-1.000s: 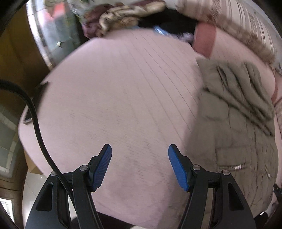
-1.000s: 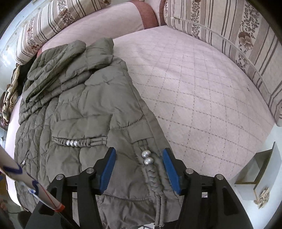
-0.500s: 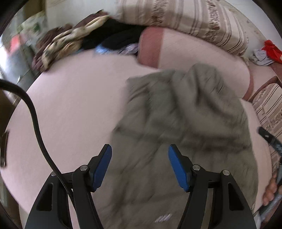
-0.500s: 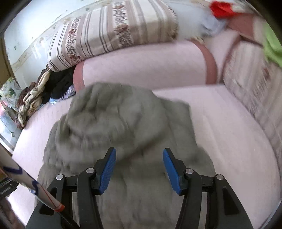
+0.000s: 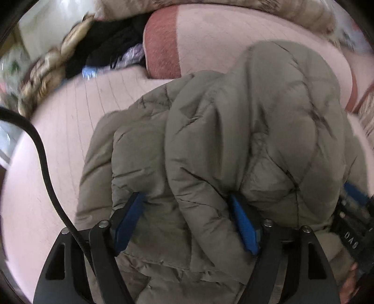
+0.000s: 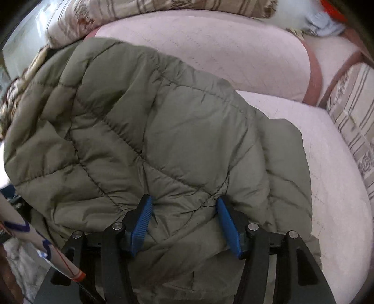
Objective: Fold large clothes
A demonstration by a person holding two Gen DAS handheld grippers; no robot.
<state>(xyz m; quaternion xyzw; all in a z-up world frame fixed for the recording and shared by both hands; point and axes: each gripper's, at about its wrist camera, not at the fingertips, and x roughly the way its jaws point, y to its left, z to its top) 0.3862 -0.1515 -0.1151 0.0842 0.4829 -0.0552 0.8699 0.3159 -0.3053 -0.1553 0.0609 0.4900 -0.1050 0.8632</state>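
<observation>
Pink quilted sofa seat (image 6: 327, 163) carries my olive quilted puffer jacket (image 5: 245, 140), bunched at the near edge. Left gripper (image 5: 187, 224): jaws have just been opening, fabric bulging between the blue pads; I cannot tell whether they press. Right gripper (image 6: 184, 224): pads dent a fold, gripping it. Letters "DAS" read at the far right on a black housing (image 5: 353, 236). Striped cushions (image 6: 350, 121) stand behind.

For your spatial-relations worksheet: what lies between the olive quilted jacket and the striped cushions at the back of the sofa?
In the right wrist view, the pink bolster lies between the olive quilted jacket and the striped cushions.
</observation>
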